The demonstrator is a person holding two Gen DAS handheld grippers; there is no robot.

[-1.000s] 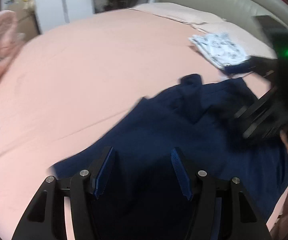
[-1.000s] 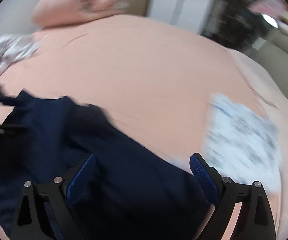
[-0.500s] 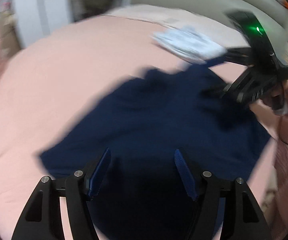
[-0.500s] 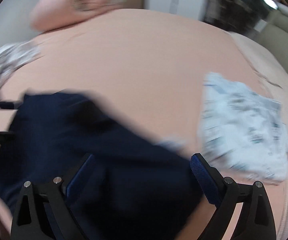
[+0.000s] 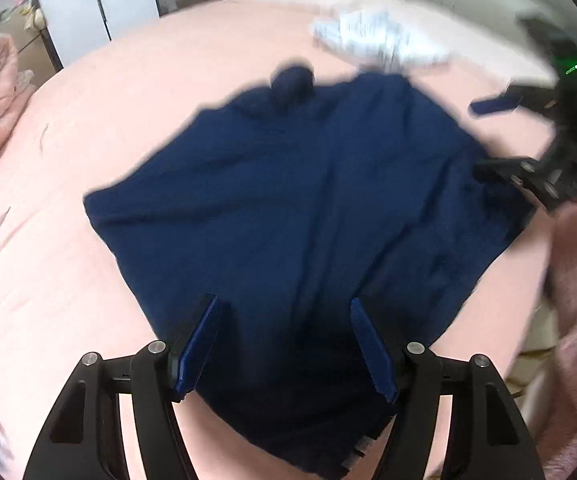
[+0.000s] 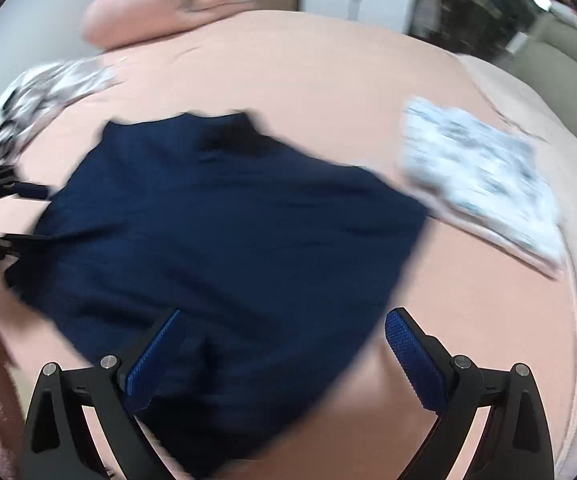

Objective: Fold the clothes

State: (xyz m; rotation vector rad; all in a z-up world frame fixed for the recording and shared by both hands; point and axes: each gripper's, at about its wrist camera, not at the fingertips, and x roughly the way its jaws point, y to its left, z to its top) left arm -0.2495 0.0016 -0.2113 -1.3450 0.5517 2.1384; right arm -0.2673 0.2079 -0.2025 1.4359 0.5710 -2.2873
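Observation:
A navy blue garment lies spread on the pink bed; it also shows in the right wrist view. My left gripper is open and empty above the garment's near edge. My right gripper is open and empty over the garment's near right part. The right gripper shows at the right of the left wrist view, beside the garment's far right edge. The left gripper shows at the left edge of the right wrist view.
A folded white patterned garment lies beyond the navy one, also in the right wrist view. Another patterned cloth lies at the far left. A pink pillow and pink bedsheet surround them.
Both grippers have pulled back and up from the navy garment, which now lies flatter and more spread out. Both stay open.

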